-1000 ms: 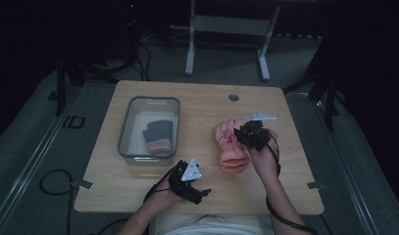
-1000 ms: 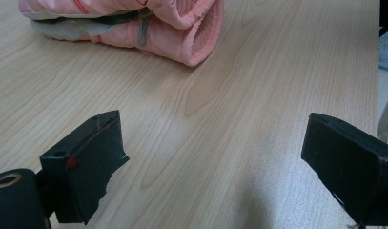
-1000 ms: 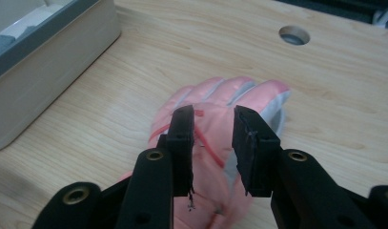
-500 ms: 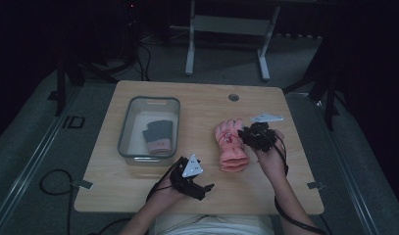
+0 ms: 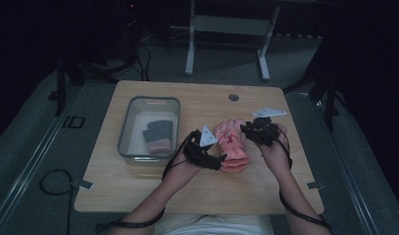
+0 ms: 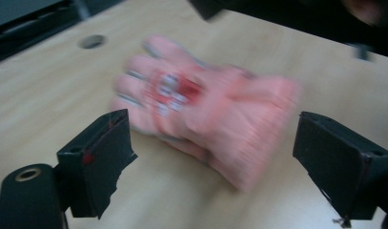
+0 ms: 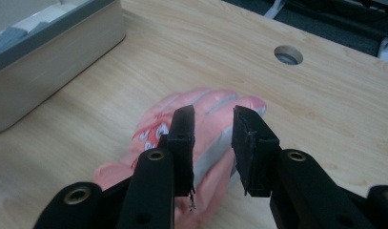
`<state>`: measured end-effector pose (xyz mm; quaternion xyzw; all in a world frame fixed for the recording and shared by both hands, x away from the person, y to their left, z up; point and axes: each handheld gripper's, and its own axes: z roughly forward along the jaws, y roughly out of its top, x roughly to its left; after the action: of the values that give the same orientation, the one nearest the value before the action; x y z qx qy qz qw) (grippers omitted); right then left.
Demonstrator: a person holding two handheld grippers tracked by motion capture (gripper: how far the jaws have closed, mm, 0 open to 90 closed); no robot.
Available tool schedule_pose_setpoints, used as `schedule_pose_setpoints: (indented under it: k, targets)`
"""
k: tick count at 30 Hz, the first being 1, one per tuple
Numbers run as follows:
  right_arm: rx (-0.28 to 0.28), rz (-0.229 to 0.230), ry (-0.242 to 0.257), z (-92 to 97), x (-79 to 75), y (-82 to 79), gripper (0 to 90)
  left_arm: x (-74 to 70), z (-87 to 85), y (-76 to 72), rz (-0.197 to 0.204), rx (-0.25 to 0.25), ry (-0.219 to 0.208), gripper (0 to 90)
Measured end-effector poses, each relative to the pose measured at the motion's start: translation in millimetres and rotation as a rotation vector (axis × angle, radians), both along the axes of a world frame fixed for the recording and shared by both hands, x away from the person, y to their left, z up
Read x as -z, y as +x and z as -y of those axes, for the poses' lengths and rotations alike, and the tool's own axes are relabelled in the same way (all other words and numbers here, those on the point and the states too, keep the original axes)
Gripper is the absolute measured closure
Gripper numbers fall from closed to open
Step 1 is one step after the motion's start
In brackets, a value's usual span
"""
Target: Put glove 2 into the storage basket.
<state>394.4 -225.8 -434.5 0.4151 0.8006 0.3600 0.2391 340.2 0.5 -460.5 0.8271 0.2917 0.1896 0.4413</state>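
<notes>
At left-centre of the high view, a clear bin (image 5: 149, 128) is sitting on the wooden table (image 5: 138, 188), holding a folded grey glove (image 5: 159, 132) with a pink cuff; nothing else is showing inside it. Right of the bin, the left gripper (image 5: 212, 157) is hovering at the cuff end of the pink glove (image 5: 232, 146), which is lying flat mid-table. Its jaws are standing wide, having just been closing a little, with the glove ahead of them and untouched. Farther right, the right gripper (image 7: 213, 138) is poised over the glove's fingers, jaws narrowed but apart, gripping nothing. Risk, as I judge it: the left jaws are straddling thick knit, so a shallow pinch may be catching one layer only and dragging the glove sideways.
</notes>
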Motion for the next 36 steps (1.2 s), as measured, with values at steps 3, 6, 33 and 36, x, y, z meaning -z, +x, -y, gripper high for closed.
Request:
schedule_pose_setpoints:
  k: [3,6,33,36]
  targets:
    - [-0.003,-0.001,0.007,-4.1,0.4,5.7,70.1,-5.9,4.4,23.7,-0.023,-0.066,-0.006,14.5]
    - [-0.011,-0.004,0.006,-10.4,3.5,9.5,70.2,-5.6,8.9,45.1,-0.052,-0.132,-0.010,18.0]
    - [0.025,-0.230,0.006,10.5,73.1,30.3,51.1,63.5,31.4,90.9,-0.355,-0.198,0.006,19.8]
    - [0.022,-0.278,0.035,13.0,79.2,34.7,50.5,76.0,33.2,96.8,-0.404,-0.207,-0.011,21.1]
